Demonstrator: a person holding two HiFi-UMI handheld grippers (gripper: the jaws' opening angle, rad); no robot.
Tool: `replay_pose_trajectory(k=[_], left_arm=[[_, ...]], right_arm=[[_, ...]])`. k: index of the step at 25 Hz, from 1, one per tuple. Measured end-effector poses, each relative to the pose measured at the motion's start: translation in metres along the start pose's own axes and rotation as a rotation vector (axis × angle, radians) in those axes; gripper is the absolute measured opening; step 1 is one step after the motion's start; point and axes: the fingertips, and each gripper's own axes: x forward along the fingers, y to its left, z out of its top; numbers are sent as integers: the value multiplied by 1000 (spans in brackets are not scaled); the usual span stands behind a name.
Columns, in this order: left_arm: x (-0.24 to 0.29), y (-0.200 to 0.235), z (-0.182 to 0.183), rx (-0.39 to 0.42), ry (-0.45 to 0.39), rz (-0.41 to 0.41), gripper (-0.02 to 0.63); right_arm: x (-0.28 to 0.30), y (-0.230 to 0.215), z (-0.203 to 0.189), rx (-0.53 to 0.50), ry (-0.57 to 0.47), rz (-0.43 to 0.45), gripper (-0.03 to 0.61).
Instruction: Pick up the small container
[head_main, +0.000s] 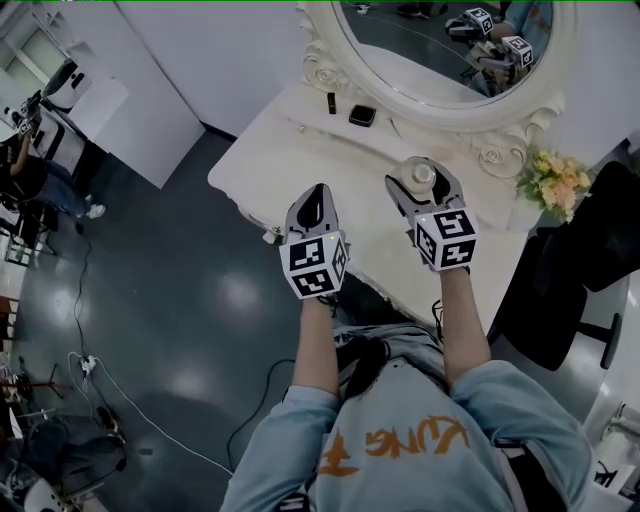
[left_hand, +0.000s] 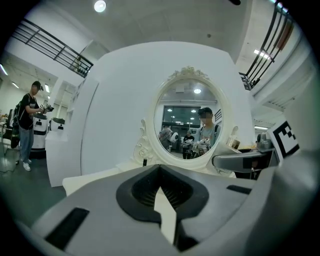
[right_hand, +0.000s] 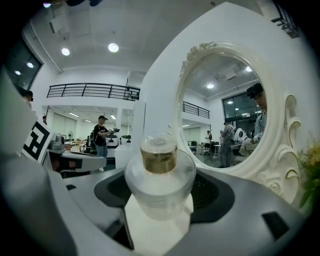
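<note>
The small container (head_main: 422, 177) is a clear, round little bottle with a gold-brown cap. It stands upright between the jaws of my right gripper (head_main: 424, 168), which is shut on it over the white dressing table (head_main: 285, 150). In the right gripper view the small container (right_hand: 160, 180) fills the middle, gripped at its sides by my right gripper (right_hand: 160, 190). I cannot tell whether it touches the tabletop. My left gripper (head_main: 317, 196) hovers over the table's front edge to the left, shut and holding nothing. In its own view the left gripper (left_hand: 160, 172) has its jaw tips together.
An oval mirror (head_main: 450, 50) in an ornate white frame stands at the back of the table. A small black case (head_main: 362, 115) and a dark stick (head_main: 331, 103) lie before it. Flowers (head_main: 555, 180) and a black chair (head_main: 580, 270) are at the right. A person (head_main: 30, 170) stands far left.
</note>
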Motion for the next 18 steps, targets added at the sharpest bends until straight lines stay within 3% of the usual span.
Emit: replay_pose_trajectory(k=[18], left_arm=[[-2,-5,3,12,-2,-7,18]], right_arm=[[-7,0,3,-5,-11,6,337]])
